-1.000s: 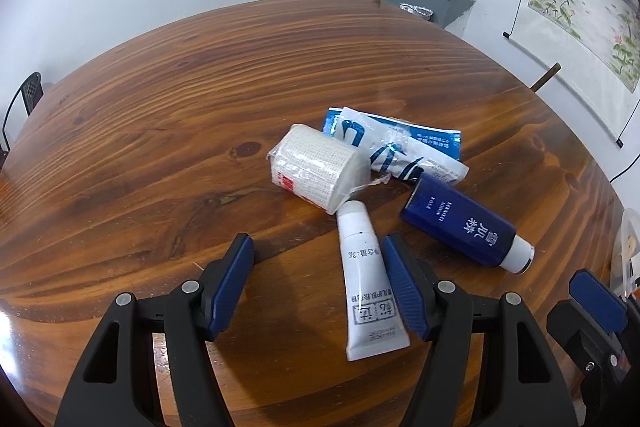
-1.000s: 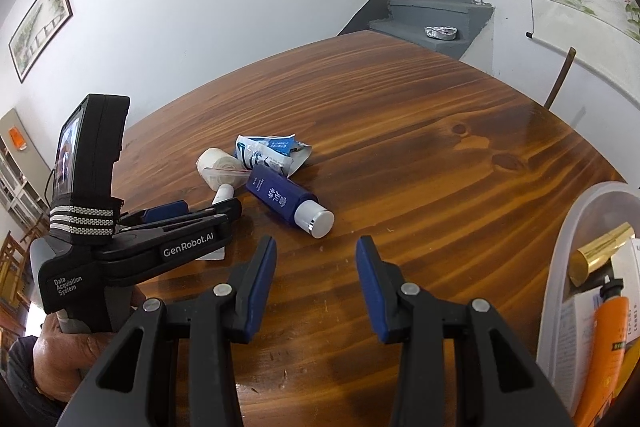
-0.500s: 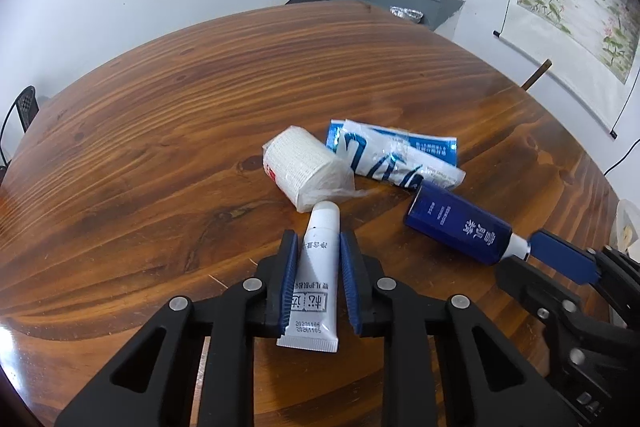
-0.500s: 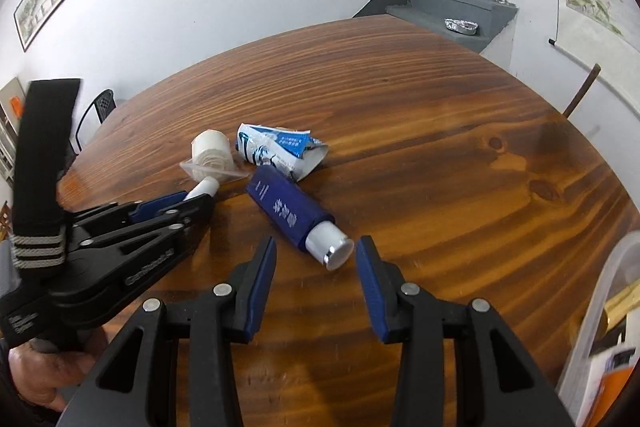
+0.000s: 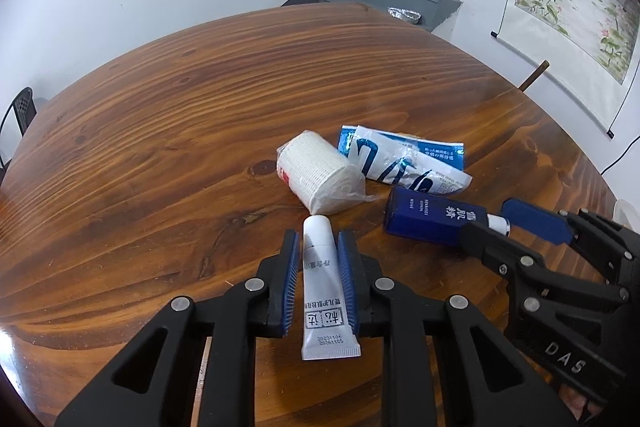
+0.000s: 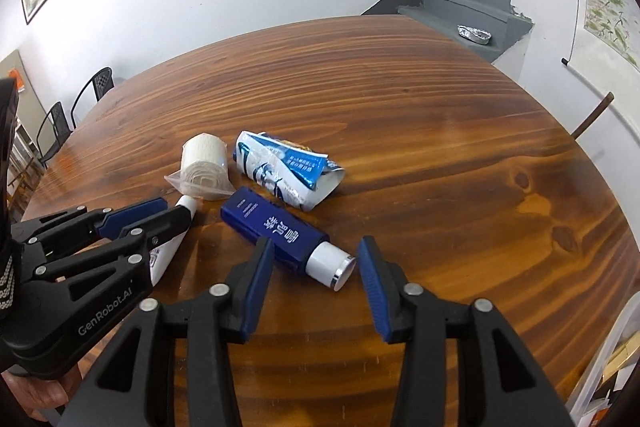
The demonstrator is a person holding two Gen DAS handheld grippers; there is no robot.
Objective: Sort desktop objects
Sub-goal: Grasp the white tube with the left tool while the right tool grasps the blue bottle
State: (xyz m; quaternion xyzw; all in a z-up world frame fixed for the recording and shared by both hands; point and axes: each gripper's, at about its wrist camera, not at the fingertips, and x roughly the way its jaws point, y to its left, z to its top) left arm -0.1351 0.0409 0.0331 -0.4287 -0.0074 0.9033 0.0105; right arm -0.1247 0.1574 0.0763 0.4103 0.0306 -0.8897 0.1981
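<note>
Left gripper point(image 5: 318, 245) pinching white tube point(image 5: 325, 301), black print, flat on table point(image 5: 160, 131) just left of bottle. Bottle point(image 6: 276, 229): dark blue, white cap, lying between right gripper point(image 6: 316, 259) jaws, opening, apart from it.

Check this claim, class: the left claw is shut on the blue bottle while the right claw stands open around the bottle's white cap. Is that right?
Not quite. The left wrist view shows the left claw shut on the white tube, not the blue bottle. The right claw does stand around the bottle's cap, its jaws opening.
</note>
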